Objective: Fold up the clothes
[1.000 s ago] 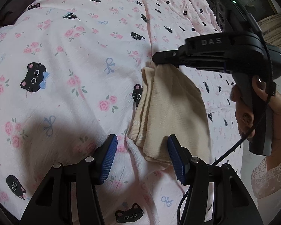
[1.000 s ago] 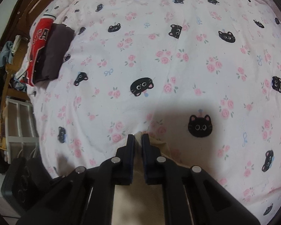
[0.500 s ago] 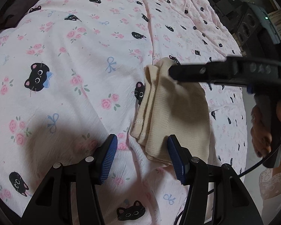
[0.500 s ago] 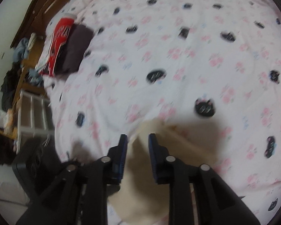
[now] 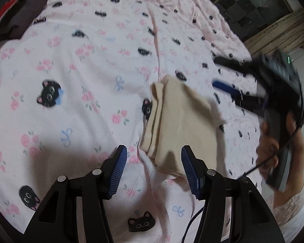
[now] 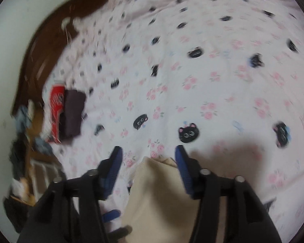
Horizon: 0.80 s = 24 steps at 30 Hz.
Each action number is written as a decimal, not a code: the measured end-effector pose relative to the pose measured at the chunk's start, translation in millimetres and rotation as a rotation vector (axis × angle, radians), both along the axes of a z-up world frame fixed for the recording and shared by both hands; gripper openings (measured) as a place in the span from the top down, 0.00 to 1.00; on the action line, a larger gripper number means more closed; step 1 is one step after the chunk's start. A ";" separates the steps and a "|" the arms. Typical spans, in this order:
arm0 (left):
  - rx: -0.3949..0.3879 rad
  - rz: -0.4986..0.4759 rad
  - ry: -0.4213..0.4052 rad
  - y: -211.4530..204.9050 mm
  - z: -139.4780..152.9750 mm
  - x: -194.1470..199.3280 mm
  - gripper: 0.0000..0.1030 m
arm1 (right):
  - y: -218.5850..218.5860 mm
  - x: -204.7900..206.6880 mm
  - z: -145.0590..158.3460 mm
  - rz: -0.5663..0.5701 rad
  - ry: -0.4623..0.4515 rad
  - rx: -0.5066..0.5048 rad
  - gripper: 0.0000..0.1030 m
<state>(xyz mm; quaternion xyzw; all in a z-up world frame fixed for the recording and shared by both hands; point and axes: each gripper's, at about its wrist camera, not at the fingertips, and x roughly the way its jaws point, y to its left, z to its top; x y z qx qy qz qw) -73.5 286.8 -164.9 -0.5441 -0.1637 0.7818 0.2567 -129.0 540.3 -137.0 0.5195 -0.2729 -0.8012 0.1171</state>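
pink bedspread [image 5: 75,77] printed with black cats and roses underneath everything, filling both wrist views.

nearest, in the left wrist view: left gripper [image 5: 154,169] hanging low over the spread, blue pads apart at a middling gap, gripping nothing; near corner of the folded beige garment [image 5: 180,125] lying in that gap, closer to the pad at 3 o'clock, apparently untouched by either.

beyond, from centre toward 1 o'clock: beige garment stacked in layers, edges showing along its 9 o'clock side, flat on the spread.

farther, at 3 o'clock: right gripper [image 5: 225,75] blurred, held in a hand [image 5: 273,147], jaws opening, clear of the cloth. in its own view right gripper [image 6: 148,168] with jaws spread wide, garment [image 6: 162,194] seen below and between them, no pad pressing on it.

farthest, at 10 to 11 o'clock: folded dark and red clothes [image 5: 16,12] at the edge of the bed.

likely trouble from here: released top layer springing back or sliding, since nothing pins it; a left pad catching only the top layer at that corner and dragging the stack askew; loose cable [image 5: 194,220] at 5 o'clock snagging the fold.
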 end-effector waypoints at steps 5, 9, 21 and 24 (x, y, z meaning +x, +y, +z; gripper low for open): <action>0.068 0.024 -0.007 -11.8 -0.3 -11.8 0.51 | 41.3 60.6 -9.7 -0.104 0.002 -0.125 0.31; 0.099 0.045 -0.066 -15.4 -12.8 -22.0 0.51 | 48.3 106.1 -43.0 -0.113 -0.037 -0.253 0.31; 0.001 0.002 -0.069 -2.8 -32.4 -18.3 0.51 | 23.4 132.7 -82.9 -0.166 -0.021 -0.352 0.21; -0.017 0.002 -0.075 -2.5 -34.3 -18.0 0.51 | 14.7 129.2 -82.8 -0.161 -0.022 -0.349 0.21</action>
